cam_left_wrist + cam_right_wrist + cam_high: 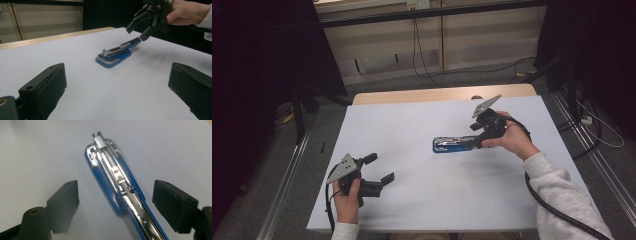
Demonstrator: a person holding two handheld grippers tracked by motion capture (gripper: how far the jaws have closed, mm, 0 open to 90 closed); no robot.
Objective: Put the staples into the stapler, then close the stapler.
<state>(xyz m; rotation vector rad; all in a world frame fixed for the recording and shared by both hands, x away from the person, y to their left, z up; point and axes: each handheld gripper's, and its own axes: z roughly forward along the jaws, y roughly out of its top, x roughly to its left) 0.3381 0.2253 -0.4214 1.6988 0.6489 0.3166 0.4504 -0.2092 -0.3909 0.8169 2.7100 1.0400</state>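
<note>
Blue stapler lying flipped open mid-table, both your grippers spread and empty

Nearest you, your left gripper (379, 175) sits parked at the near-left of the white table (412, 210), jaws wide apart with nothing between them. Farther out, the blue plastic stapler with the chrome metal staple track (453, 144) lies flat around the table's middle, opened out long. Your right gripper (115, 202) hovers over its right end, jaws released and straddling the body without touching it, far as I can tell. I'd guess it's stiff and fairly light, but that chrome rail looks slick and the hinge will flop. Pinch across the blue plastic sides near the hinge end, not the shiny track.
</note>
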